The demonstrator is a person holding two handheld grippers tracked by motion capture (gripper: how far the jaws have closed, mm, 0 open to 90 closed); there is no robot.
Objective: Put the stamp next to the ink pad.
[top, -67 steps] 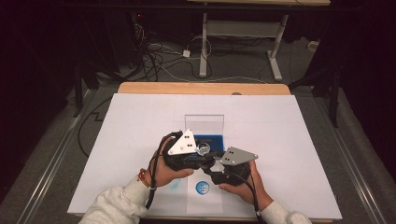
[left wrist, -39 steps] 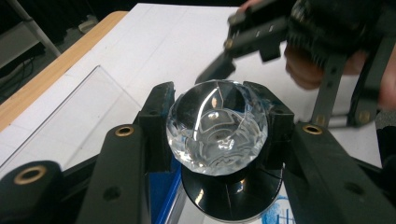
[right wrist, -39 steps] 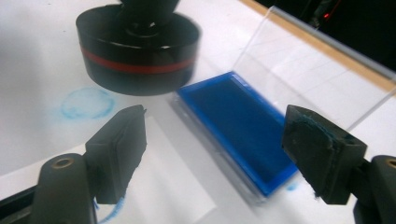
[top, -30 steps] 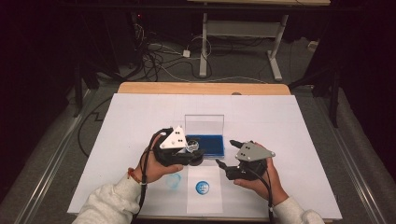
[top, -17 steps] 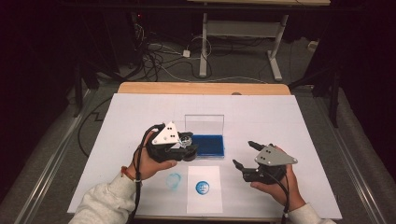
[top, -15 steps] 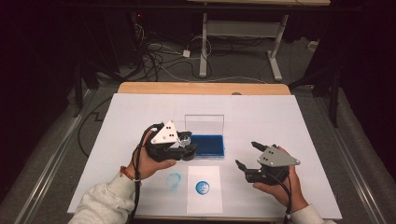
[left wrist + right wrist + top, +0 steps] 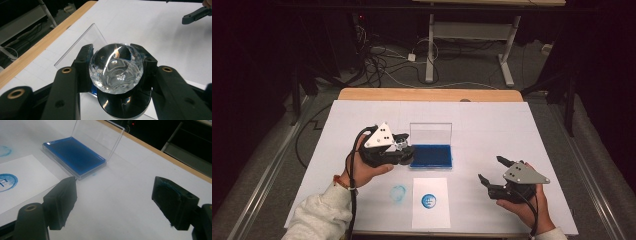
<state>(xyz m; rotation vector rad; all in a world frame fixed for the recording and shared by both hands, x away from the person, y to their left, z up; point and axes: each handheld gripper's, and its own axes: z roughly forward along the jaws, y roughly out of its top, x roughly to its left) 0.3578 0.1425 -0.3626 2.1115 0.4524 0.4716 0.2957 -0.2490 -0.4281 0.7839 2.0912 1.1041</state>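
1. Over the near-left edge of the ink pad [image 7: 432,156], you had the left gripper [image 7: 399,147] clamped on the crystal-handled stamp [image 7: 116,68], jaws pressing the faceted knob from both sides. That grip kept the handle up and the black base down, which I judged right for inking.

2. You held the stamp just above the blue pad rather than on the paper, so I read the step as loading ink for another print. Whether the base touched the pad, I could not tell.

3. You kept the pad's clear lid [image 7: 430,133] standing open at the back, so the blue face was free to reach from your side.

4. The right gripper [image 7: 496,170] sat well off to the right above the bare desk [image 7: 522,130], its jaws just having opened wide with nothing between them. Blue smears showed on one pad [image 7: 172,195].

5. The paper sheet [image 7: 430,220] lay at the near edge, square to you, already bearing one round blue print [image 7: 428,201]. A fainter blue ring [image 7: 398,193] marked the desk cover just left of it.

6. Room was left lower on the sheet, likely for the next print.
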